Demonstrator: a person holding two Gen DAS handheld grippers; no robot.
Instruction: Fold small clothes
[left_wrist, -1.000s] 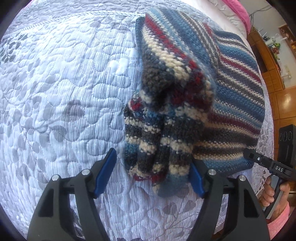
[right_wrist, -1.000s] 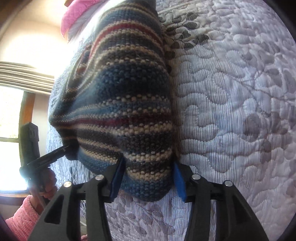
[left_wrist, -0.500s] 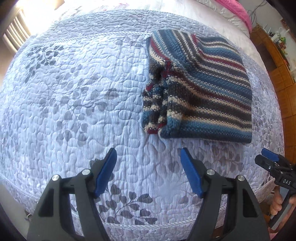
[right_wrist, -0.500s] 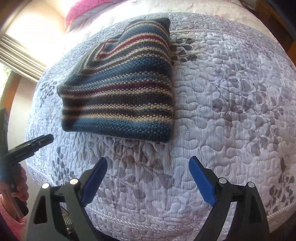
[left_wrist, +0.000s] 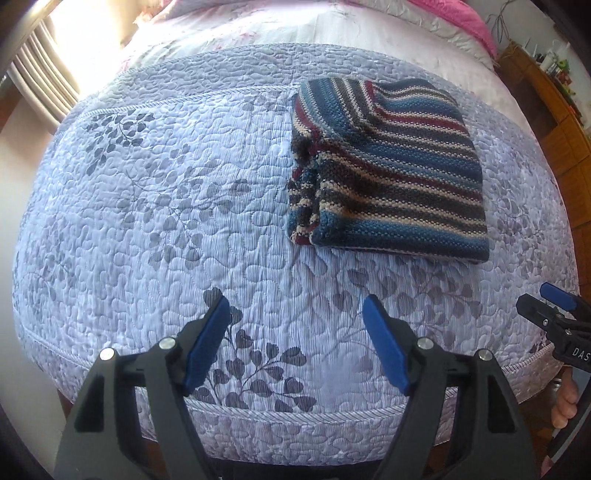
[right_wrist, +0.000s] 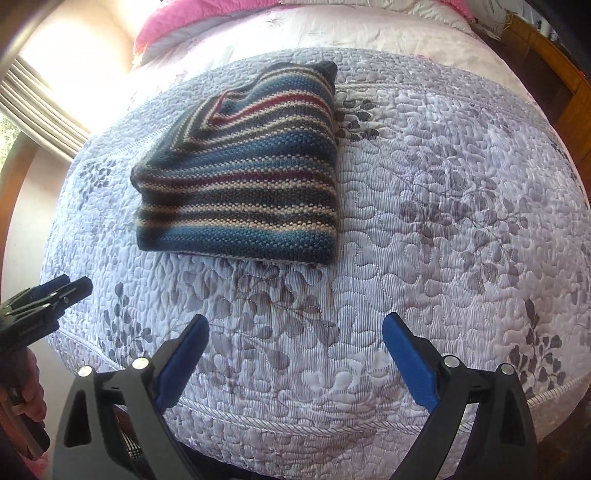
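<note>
**Now released: striped knit left folded on the bed**

Compared with a second ago, a clear change is noted. Both grippers were then closed in on the striped knit garment (left_wrist: 388, 177), its edge bunched between the blue pads. At this moment the left gripper (left_wrist: 295, 343) and the right gripper (right_wrist: 295, 354) are both seen drawn back over the near edge of the bed, jaws spread wide apart, nothing held between them. Each gripper is also glimpsed at the margin of the other's view, with part of a hand behind it.

The last fold is judged complete and the garment let go; little appears to be left for this piece.

The garment is found lying on the quilted bedspread (left_wrist: 147, 221), toward the far side, well apart from both grippers. A compact, roughly rectangular bundle is presented, in blue, grey, cream and dark red stripes. Several thick layers are seen stacked at its left edge in the left wrist view, slightly uneven, with a small gap between folds. The top surface is seen smooth and flat. A diagonal flap is noted near the far corner.
</note>
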